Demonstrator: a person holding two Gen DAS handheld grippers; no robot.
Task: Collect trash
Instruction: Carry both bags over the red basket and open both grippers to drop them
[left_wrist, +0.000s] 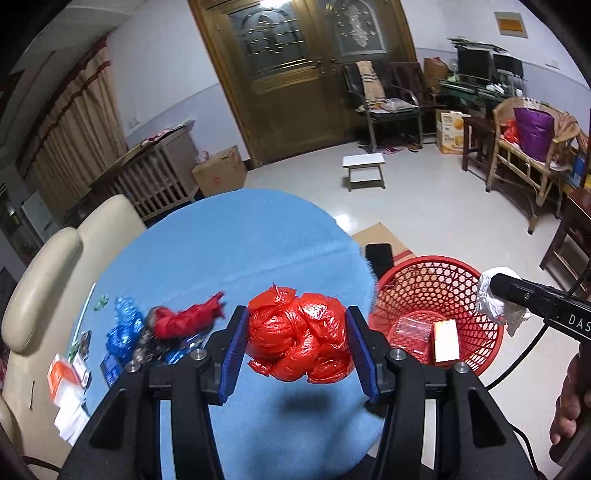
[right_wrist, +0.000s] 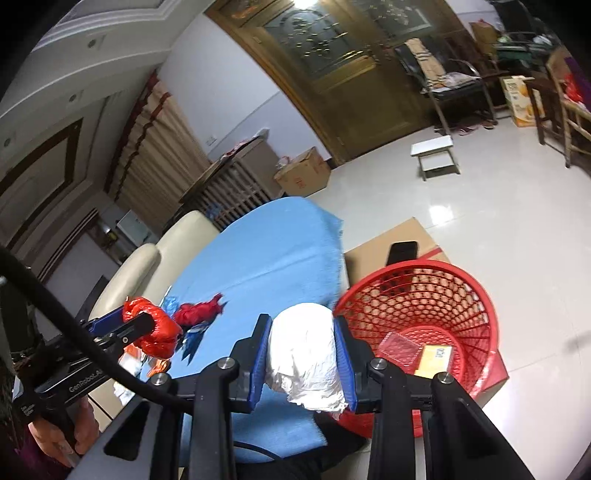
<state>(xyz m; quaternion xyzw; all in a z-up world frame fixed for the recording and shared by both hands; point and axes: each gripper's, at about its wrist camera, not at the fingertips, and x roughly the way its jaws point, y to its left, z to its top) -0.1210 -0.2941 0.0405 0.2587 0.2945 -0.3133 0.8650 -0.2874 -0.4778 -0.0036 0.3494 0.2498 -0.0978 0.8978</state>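
Note:
My left gripper (left_wrist: 297, 341) is shut on a crumpled red plastic bag (left_wrist: 299, 334), held above the blue table (left_wrist: 229, 240) near its right edge. In the right wrist view that same red plastic bag (right_wrist: 157, 330) shows at the left in the left gripper (right_wrist: 144, 325). My right gripper (right_wrist: 303, 354) is shut on a crumpled white paper wad (right_wrist: 304, 354), just left of the red mesh basket (right_wrist: 480, 314). The left wrist view shows the white paper wad (left_wrist: 495, 299) over the basket's (left_wrist: 487, 343) right rim. A clear red wrapper (left_wrist: 413, 328) and an orange box (left_wrist: 447, 339) lie inside the basket.
More trash lies on the table's left: a red wrapper (left_wrist: 188, 317), blue crumpled plastic (left_wrist: 125, 325), small cartons (left_wrist: 62, 380). A cream chair (left_wrist: 40, 280) stands left. The basket rests on a cardboard box (left_wrist: 384, 236) holding a black phone (left_wrist: 378, 256). A white stool (left_wrist: 364, 170) stands on the tiled floor.

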